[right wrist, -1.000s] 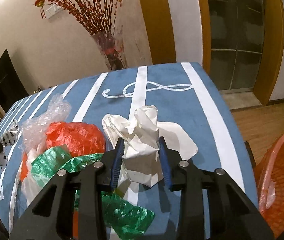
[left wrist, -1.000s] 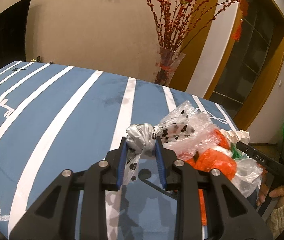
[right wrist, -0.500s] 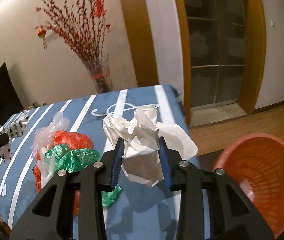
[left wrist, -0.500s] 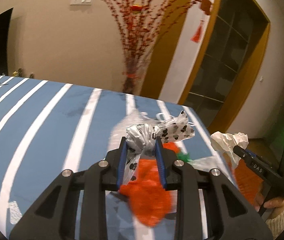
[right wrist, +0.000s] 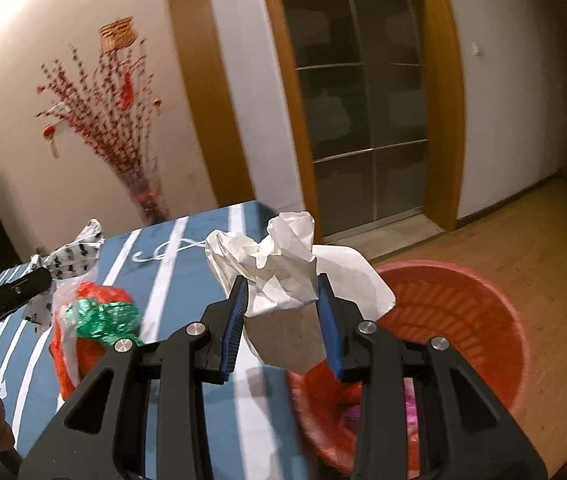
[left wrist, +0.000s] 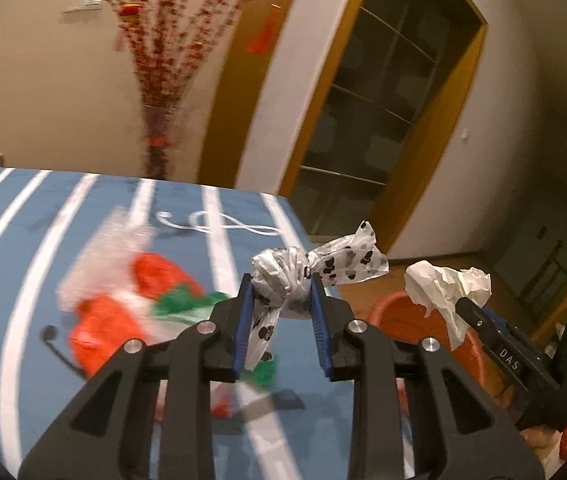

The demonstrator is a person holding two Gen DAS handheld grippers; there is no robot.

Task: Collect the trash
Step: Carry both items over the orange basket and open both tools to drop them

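Note:
My left gripper (left wrist: 281,304) is shut on a white plastic bag with black spots (left wrist: 283,276) and holds it above the table's right end. My right gripper (right wrist: 281,304) is shut on a crumpled white paper (right wrist: 279,272) and holds it over the near rim of an orange-red trash basket (right wrist: 463,320) on the floor. The paper (left wrist: 439,286) and the basket (left wrist: 399,316) also show in the left wrist view, and the spotted bag (right wrist: 71,256) in the right wrist view. Red, green and clear plastic bags (left wrist: 123,304) lie piled on the blue striped table (left wrist: 23,240).
A glass vase with red-berry branches (right wrist: 143,196) stands at the table's far edge by the wall. A glass door in a wooden frame (right wrist: 363,120) is behind the basket. Wooden floor (right wrist: 523,240) lies to the right of the table.
Both grippers have swung right and lifted, carrying the spotted bag and the white paper away from the pile toward the basket. The basket now fills the right wrist view's lower right.

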